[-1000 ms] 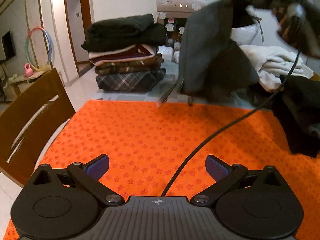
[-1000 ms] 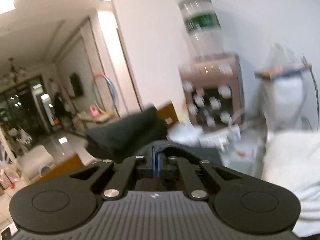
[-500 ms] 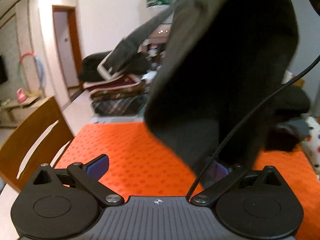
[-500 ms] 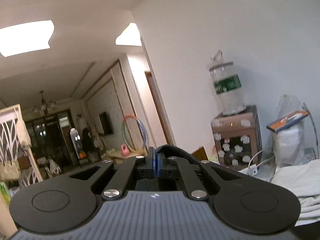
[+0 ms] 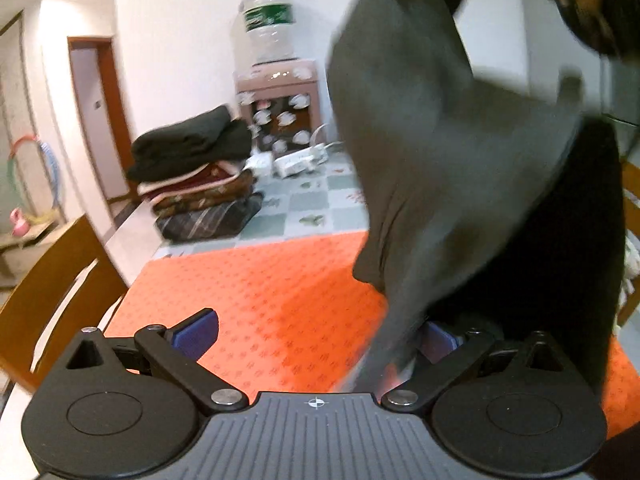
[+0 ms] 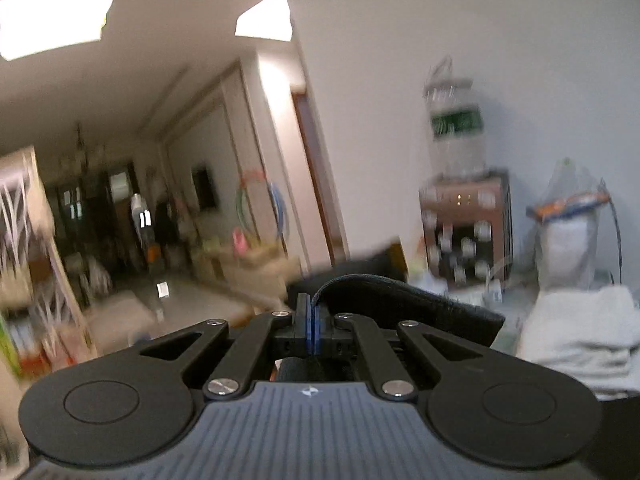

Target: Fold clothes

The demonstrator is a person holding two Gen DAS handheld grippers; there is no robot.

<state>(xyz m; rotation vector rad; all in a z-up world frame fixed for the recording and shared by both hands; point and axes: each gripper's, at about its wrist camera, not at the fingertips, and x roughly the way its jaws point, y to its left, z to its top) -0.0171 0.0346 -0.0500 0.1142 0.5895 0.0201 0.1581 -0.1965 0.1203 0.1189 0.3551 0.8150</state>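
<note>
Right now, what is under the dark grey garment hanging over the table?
Under the dark grey garment lies the orange patterned cloth on the table. The garment's lower edge drapes over the left gripper's right finger, covering the cloth behind it. The right gripper pinches its hem.

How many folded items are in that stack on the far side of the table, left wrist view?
4 visible in the folded stack: black on top, cream-and-maroon beneath, brown patterned third, dark plaid at the bottom. Blur may hide more.
</note>
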